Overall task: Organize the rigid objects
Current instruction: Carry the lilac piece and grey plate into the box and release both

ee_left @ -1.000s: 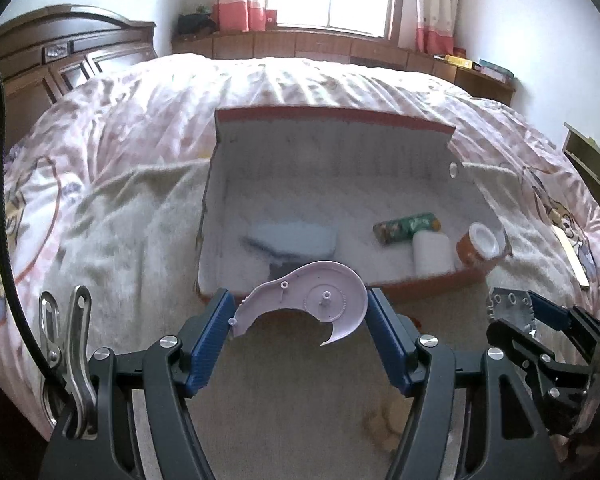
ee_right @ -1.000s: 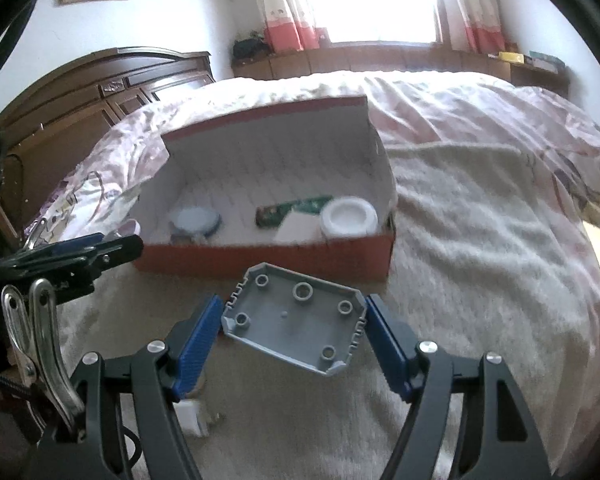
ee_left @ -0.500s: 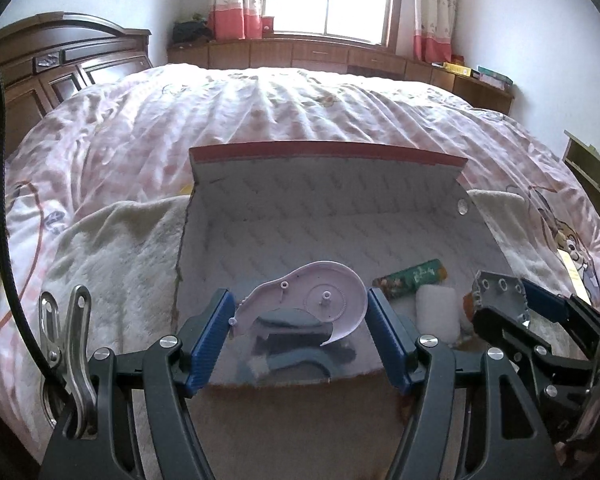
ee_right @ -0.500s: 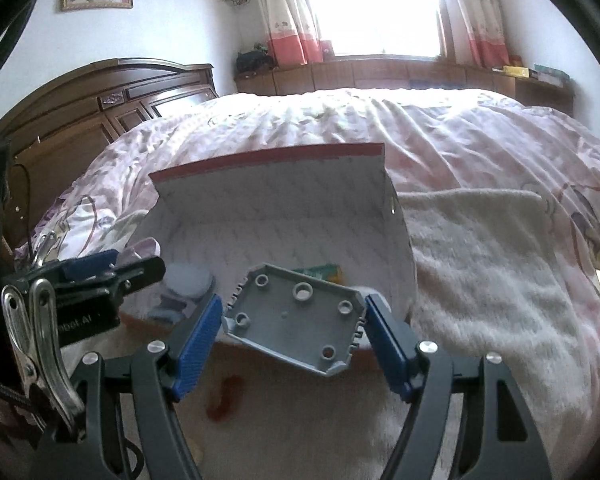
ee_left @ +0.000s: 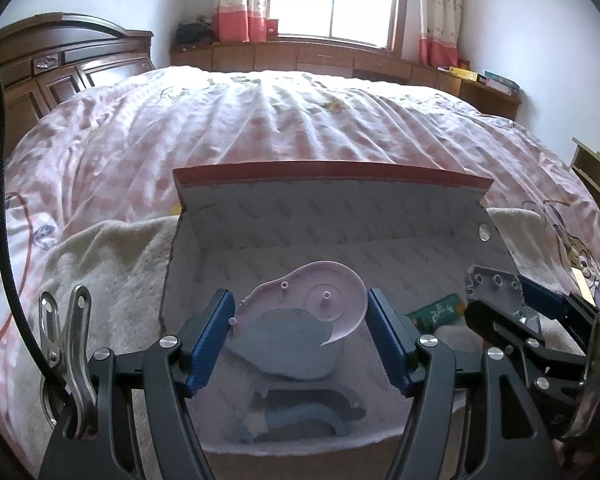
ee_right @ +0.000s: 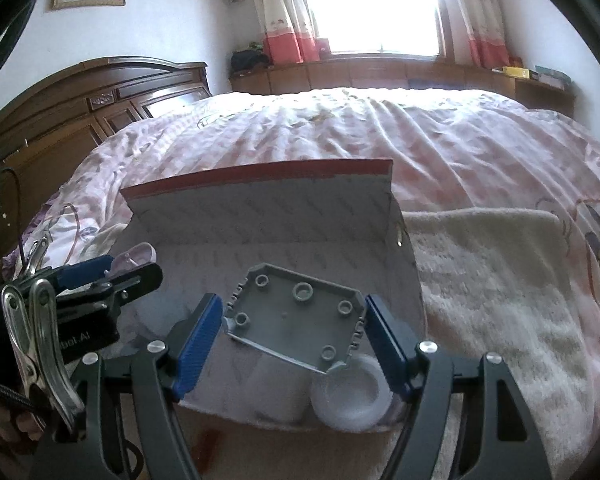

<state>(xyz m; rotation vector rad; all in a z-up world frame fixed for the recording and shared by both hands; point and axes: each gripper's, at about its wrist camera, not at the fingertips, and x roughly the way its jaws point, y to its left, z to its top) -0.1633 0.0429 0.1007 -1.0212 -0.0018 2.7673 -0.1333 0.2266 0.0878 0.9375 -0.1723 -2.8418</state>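
Occlusion is heavy: the pale lilac teardrop-shaped plastic shell (ee_left: 306,300) clamped between the left gripper (ee_left: 301,334) pads covers most of a slate-blue flat plastic piece (ee_left: 284,354) lying on the box floor; a second bluish curved part (ee_left: 300,416) below it is blurred, shape unclear. Grey octagonal plastic plate with round studs (ee_right: 296,320) is pinched edge to edge in the right gripper (ee_right: 294,340), hiding much of the box floor behind it. Both held parts hang over the open red-edged cardboard box with white patterned lining (ee_left: 332,216), its lid flap standing upright at the back. Inside the box, on the right: a green printed tube (ee_left: 436,314), partly cut off by the right gripper in the left view; a white cylindrical container (ee_right: 276,388), soft and blurred; a white round open cup (ee_right: 350,394) just beside it, rim partly behind the plate. The box sits on a cream fluffy blanket (ee_right: 492,280) over a pink checked quilt (ee_left: 300,120). A dark wooden headboard (ee_right: 80,96) stands left. A small reddish item (ee_right: 208,446) on the blanket in front of the box is too blurred to identify.
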